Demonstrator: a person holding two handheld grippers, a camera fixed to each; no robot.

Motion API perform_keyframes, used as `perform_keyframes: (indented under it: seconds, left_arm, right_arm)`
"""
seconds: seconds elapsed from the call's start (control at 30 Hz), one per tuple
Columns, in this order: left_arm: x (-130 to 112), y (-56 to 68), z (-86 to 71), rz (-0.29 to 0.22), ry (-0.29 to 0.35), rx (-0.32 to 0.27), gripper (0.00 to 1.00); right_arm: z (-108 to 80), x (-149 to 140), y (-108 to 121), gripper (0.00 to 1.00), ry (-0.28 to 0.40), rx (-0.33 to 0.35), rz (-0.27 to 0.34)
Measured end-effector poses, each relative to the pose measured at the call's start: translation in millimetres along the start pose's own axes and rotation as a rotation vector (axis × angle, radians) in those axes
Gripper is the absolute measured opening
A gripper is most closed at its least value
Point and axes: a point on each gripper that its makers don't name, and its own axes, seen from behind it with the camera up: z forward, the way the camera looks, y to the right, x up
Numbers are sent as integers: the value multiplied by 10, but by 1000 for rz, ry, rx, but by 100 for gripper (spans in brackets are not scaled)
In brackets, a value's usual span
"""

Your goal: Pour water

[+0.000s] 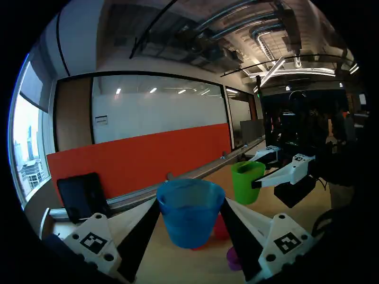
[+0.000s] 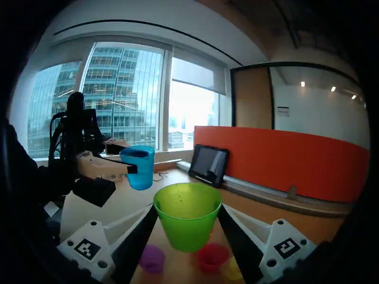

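A translucent blue cup point(image 1: 191, 222) stands upright between the black-padded fingers of my left gripper point(image 1: 191, 206), which is shut on it above the wooden table point(image 1: 180, 262). A green cup point(image 2: 188, 222) is held upright the same way by my right gripper point(image 2: 188, 208). In the left gripper view the green cup point(image 1: 246, 182) and right gripper point(image 1: 249, 173) hang to the right, a little farther off. In the right gripper view the blue cup point(image 2: 138, 166) and left gripper point(image 2: 129, 158) are at the left. The two cups are apart. Whether either holds water I cannot tell.
Small cups stand on the table below the held ones: purple point(image 2: 152, 258), red point(image 2: 212, 255) and yellow point(image 2: 233, 270). A dark tablet point(image 2: 208, 163) leans at the table's back edge before an orange partition point(image 2: 293, 163). Windows lie behind the person's dark sleeve point(image 2: 28, 180).
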Motion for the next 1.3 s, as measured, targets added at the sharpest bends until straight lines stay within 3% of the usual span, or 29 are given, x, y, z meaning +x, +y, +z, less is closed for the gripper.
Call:
perform_keyframes:
  seconds: [0.2,0.47,1.3]
  left_arm:
    - [90,-14,1,32,16,8,86]
    - [175,-22,36,104,25,23,86]
    - [549,-63,239,385,48,64,86]
  right_arm:
    - [14,-49,-141,91,-8,23,-5]
    - [87,-73,-152,91,-9,35,0]
    - [216,-183,-427,91,-12,101,6]
